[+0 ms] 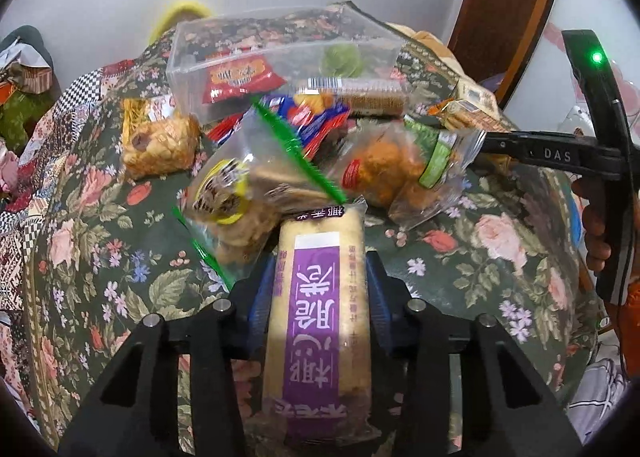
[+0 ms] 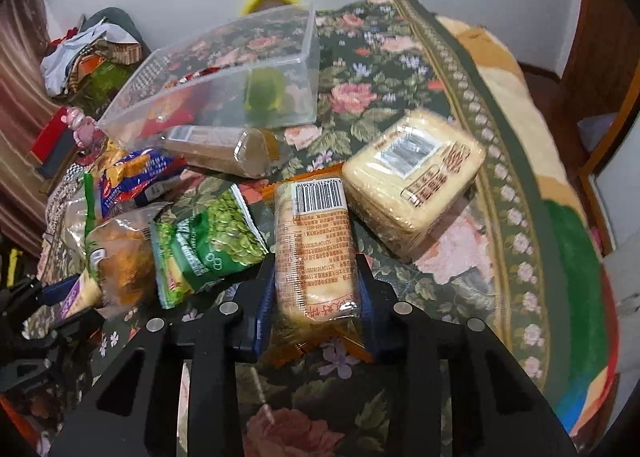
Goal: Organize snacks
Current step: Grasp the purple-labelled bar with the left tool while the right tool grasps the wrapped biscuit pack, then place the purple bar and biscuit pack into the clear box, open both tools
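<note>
Left gripper (image 1: 318,289) clamped on the long cream snack pack with purple label (image 1: 320,317); pack points toward the clear rectangular plastic bin (image 1: 192,53), well short of it; right gripper (image 2: 316,289) clamped on the clear-wrapped biscuit pack with barcode and orange print (image 2: 314,245), near side of the bin (image 2: 308,57); square cream wafer pack (image 2: 416,177) right of the bin; green pea packet (image 2: 208,241) and blue snack bag (image 2: 136,181) loose on the floral cloth (image 2: 400,69) in front of the bin.
</note>
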A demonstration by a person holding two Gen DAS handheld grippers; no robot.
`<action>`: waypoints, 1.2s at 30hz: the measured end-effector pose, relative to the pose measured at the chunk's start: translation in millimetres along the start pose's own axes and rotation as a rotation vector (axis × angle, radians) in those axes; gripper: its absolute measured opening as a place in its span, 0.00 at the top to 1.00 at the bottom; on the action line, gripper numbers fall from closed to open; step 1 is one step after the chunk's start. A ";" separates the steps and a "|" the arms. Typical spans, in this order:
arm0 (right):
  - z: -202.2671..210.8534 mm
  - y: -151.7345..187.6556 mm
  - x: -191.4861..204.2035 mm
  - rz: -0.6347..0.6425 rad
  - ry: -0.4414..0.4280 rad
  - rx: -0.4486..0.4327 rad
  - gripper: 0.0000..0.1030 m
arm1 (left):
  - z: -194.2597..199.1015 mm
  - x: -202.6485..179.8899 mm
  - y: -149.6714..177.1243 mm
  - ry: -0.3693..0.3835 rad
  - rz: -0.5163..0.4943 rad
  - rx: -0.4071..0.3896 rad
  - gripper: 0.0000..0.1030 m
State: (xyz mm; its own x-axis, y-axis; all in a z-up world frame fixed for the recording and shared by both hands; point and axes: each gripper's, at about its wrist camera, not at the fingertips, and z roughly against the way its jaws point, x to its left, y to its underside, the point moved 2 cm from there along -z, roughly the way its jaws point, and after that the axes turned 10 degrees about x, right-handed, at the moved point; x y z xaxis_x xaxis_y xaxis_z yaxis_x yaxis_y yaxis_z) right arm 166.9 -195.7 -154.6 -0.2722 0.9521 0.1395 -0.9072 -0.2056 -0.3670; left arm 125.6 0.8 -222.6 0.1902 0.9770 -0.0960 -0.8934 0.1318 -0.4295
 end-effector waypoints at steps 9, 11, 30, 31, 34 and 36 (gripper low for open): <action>42.9 -5.6 10.8 0.025 -0.002 -0.098 0.70 | 43.8 0.2 -15.0 0.007 0.017 -0.107 0.75; 49.6 -10.2 12.8 0.033 -0.002 -0.122 0.70 | 53.1 2.4 -23.5 0.000 0.029 -0.128 0.87; 57.7 -24.5 33.6 0.059 -0.074 -0.173 0.69 | 20.3 19.1 0.2 -0.013 0.018 0.023 0.49; 58.5 -24.0 33.6 0.058 -0.074 -0.172 0.69 | 15.3 18.7 3.1 -0.020 0.010 0.034 0.47; 58.7 -23.5 32.3 0.050 -0.078 -0.169 0.69 | -3.3 19.9 9.4 -0.015 0.021 0.081 0.47; 59.3 -22.7 32.2 0.047 -0.082 -0.168 0.69 | -13.1 22.6 12.3 0.004 0.047 0.088 0.49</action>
State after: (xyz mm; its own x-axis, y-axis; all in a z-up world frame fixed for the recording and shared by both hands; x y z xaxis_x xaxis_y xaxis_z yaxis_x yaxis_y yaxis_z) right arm 159.7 -173.7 -87.2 -0.3449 0.9190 0.1908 -0.8284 -0.2025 -0.5223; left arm 124.3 22.3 -241.9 0.1488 0.9818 -0.1182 -0.9337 0.1001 -0.3437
